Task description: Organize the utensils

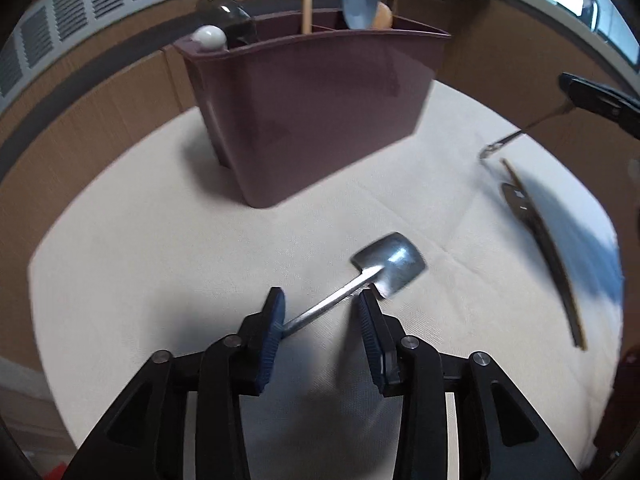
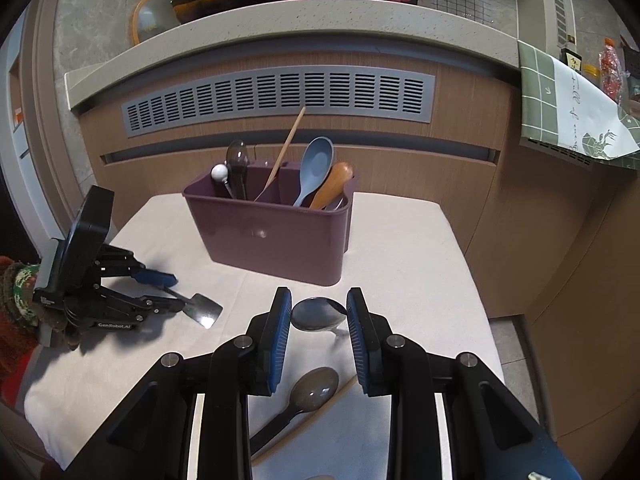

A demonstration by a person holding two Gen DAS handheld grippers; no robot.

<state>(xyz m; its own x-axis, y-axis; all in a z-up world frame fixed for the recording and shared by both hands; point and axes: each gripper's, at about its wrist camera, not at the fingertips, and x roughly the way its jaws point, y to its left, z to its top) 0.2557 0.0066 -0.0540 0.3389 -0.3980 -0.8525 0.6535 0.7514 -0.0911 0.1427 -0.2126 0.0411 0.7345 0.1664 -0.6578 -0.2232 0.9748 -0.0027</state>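
Observation:
A maroon utensil caddy (image 1: pixel 312 120) (image 2: pixel 276 236) stands on a white cloth (image 1: pixel 160 260). It holds a blue spoon (image 2: pixel 316 160), a wooden handle, a chopstick and a dark spoon. My left gripper (image 1: pixel 320 300) (image 2: pixel 178 292) is open low over the cloth. A flat shovel-shaped metal spoon (image 1: pixel 390 264) (image 2: pixel 206 310) lies between its pads, handle end against the left pad. My right gripper (image 2: pixel 318 294) (image 1: pixel 576 98) is shut on the bowl of a metal spoon (image 2: pixel 318 314), whose handle (image 1: pixel 516 134) slants down toward the cloth.
A dark spoon (image 2: pixel 314 392) (image 1: pixel 516 200) and a long thin stick (image 1: pixel 556 264) lie on the cloth under the right gripper. A wooden cabinet with a grey vent (image 2: pixel 280 100) rises behind the caddy. A person's patterned sleeve (image 2: pixel 18 300) shows at the left.

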